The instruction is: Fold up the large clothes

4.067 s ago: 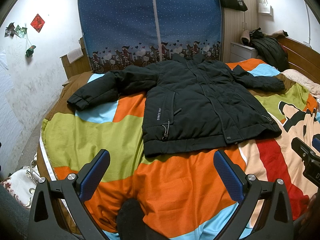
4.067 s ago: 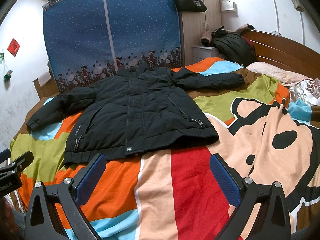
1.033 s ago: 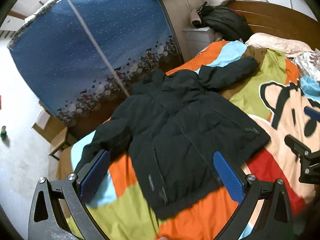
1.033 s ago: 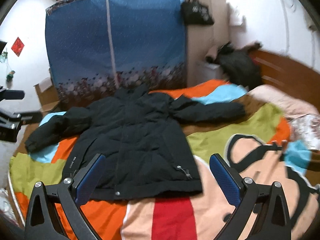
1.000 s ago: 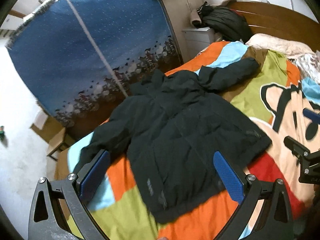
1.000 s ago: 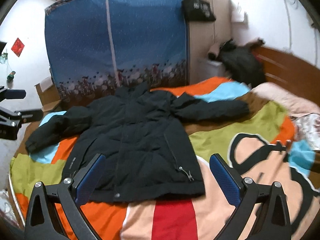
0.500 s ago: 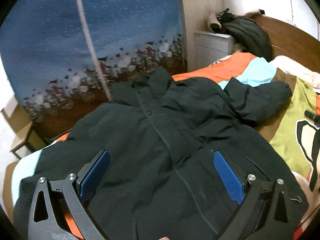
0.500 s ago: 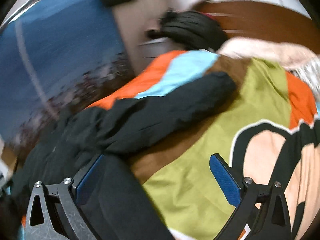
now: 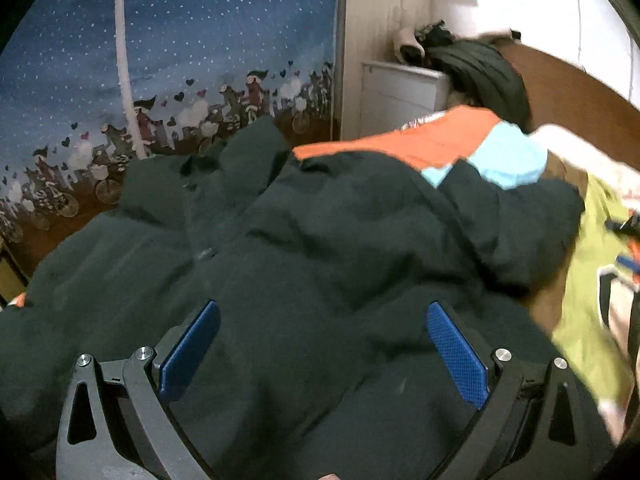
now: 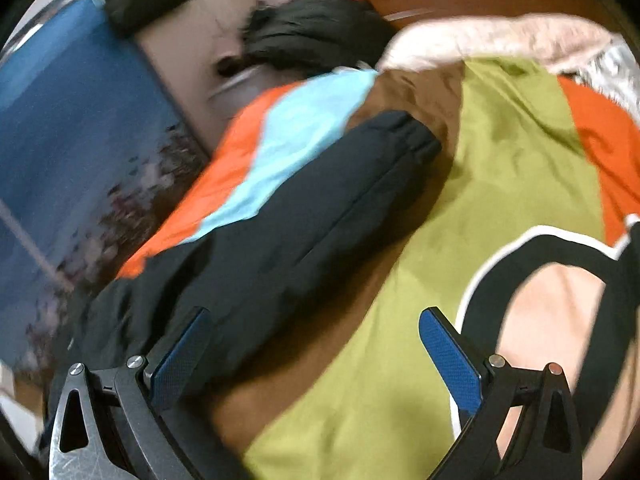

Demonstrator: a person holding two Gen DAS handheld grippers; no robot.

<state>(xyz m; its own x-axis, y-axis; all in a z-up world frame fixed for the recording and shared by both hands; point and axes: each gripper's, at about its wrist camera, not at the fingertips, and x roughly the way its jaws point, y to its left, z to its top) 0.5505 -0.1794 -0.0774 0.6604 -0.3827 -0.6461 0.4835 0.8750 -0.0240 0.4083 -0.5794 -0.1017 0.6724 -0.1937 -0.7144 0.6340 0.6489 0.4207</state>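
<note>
Up close, jacket [image 9: 320, 272] body — rightward, its sleeve cuff [image 10: 408, 136], bedspread [image 10: 500, 184]

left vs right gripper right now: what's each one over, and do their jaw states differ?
The left gripper hangs over the black jacket's torso, dark fabric filling the space between its fingers. The right gripper sits beside the jacket sleeve, mostly green and brown bedspread between its fingers. Shared: both wide open, holding nothing.
</note>
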